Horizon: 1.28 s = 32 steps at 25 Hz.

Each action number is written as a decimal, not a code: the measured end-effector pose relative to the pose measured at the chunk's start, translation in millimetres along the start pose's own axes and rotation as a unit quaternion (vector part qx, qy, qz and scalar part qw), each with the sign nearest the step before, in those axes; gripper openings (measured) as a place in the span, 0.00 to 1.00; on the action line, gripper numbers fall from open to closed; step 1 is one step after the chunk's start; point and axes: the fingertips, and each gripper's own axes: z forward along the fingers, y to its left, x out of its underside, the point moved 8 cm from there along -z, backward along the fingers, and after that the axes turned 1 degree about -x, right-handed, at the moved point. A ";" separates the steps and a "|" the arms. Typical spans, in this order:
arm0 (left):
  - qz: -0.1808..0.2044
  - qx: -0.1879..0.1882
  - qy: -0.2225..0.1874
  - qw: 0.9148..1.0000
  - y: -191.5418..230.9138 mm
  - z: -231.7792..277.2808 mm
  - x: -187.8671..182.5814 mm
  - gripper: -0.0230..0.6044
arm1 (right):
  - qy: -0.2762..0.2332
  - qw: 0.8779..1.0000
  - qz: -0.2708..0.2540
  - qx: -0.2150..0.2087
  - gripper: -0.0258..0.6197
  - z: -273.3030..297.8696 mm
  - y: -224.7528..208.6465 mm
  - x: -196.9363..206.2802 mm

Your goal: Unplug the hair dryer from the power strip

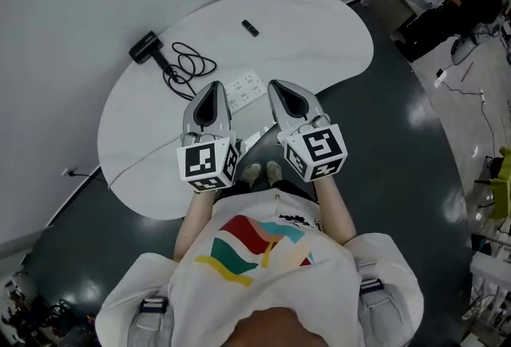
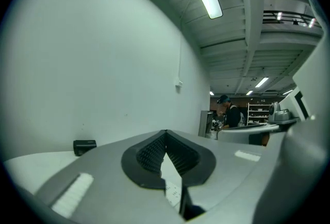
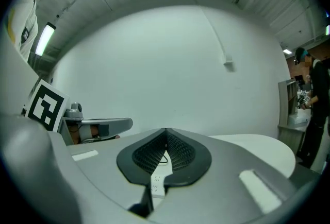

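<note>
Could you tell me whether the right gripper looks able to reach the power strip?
Probably yes: the power strip lies just ahead of the right gripper with nothing between them, though its jaws are shut.

Power strip [image 1: 245,88] partly hidden behind the tips of left gripper [image 1: 215,86] and right gripper [image 1: 275,84]; can't tell what's plugged in. Small black item [image 1: 251,28] at 12 o'clock on the table [image 1: 335,42] is too small to identify.

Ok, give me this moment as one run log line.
left gripper: shut, empty | right gripper: shut, empty | both above table, either side of power strip | hair dryer: untouched, far left
</note>
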 end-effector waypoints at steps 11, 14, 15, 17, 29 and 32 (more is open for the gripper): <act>-0.005 -0.067 -0.017 0.998 49.7 -13.7 -6.0 0.04 | 0.049 0.993 0.003 -0.103 0.28 56.1 7.8 -6.6; 0.004 -0.052 -0.027 0.998 51.2 -12.3 -3.6 0.04 | 0.082 0.990 0.021 -0.117 0.30 73.1 3.9 0.6; 0.006 -0.046 -0.028 0.999 51.5 -12.2 -1.0 0.04 | 0.096 0.987 0.025 -0.123 0.30 78.6 2.9 4.8; 0.009 -0.038 -0.019 0.999 52.8 -11.6 7.4 0.04 | 0.127 0.982 0.029 -0.136 0.30 89.9 0.4 15.9; -0.005 -0.044 0.026 0.999 67.1 -20.3 45.7 0.04 | 0.321 0.914 -0.152 -0.196 0.29 146.1 -8.4 97.7; -0.014 -0.033 0.037 0.999 67.2 -22.8 53.6 0.09 | 0.376 0.876 -0.203 -0.224 0.29 149.8 -2.4 118.8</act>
